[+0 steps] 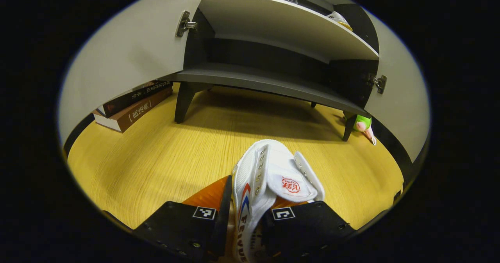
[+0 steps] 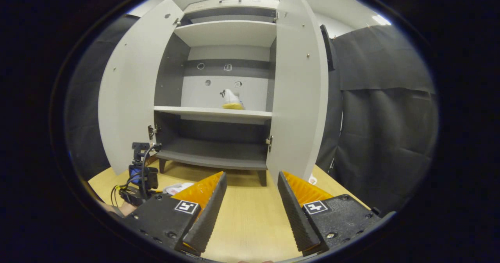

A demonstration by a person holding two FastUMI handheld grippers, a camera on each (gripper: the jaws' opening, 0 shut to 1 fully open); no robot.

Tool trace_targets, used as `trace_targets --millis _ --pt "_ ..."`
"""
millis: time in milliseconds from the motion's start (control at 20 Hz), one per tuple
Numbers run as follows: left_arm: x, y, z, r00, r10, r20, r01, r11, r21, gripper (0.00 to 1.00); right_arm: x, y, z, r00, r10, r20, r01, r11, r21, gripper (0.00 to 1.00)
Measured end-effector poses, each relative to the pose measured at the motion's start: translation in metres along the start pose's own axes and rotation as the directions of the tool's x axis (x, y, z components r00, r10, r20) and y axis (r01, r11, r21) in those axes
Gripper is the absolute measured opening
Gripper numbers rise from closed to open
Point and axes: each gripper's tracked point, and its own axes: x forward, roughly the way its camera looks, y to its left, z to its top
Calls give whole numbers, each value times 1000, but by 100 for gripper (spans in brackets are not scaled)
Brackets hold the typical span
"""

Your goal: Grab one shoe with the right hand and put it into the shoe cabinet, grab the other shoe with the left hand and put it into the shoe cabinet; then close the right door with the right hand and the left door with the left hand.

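A white shoe (image 1: 269, 185) with red and blue stripes lies at lower centre. Another white shoe (image 2: 231, 99) stands on the middle shelf of the open shoe cabinet (image 2: 218, 114).

We see a white shoe (image 1: 269, 177) with a red logo and red-blue side stripes (on a yellow wood-grain floor (image 1: 156, 161)). The cabinet (image 2: 218, 138) has grey shelves and white doors; the books (image 1: 133, 106) are brown and black.
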Motion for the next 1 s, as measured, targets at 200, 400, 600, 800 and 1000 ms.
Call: trace_targets --millis 200,400,600,800,1000 --pt "-26 -2 7 1000 -7 13 7 1000 -5 1 -2 0 1 1000 3 7 -3 1000 -4 83" --pt "-107 -20 90 977 -17 211 2 997 72 1 -2 7 3 999 26 18 -26 1000 -10 83" --pt "-176 -48 215 912 -56 407 22 996 88 0 -1 19 10 997 63 40 -63 998 -12 83" --pt "-181 -66 321 885 -63 462 52 998 37 0 -5 25 20 994 86 72 -87 996 7 84" --pt "-107 -61 391 927 25 375 -57 996 74 0 -10 18 26 993 75 90 -77 997 19 84"
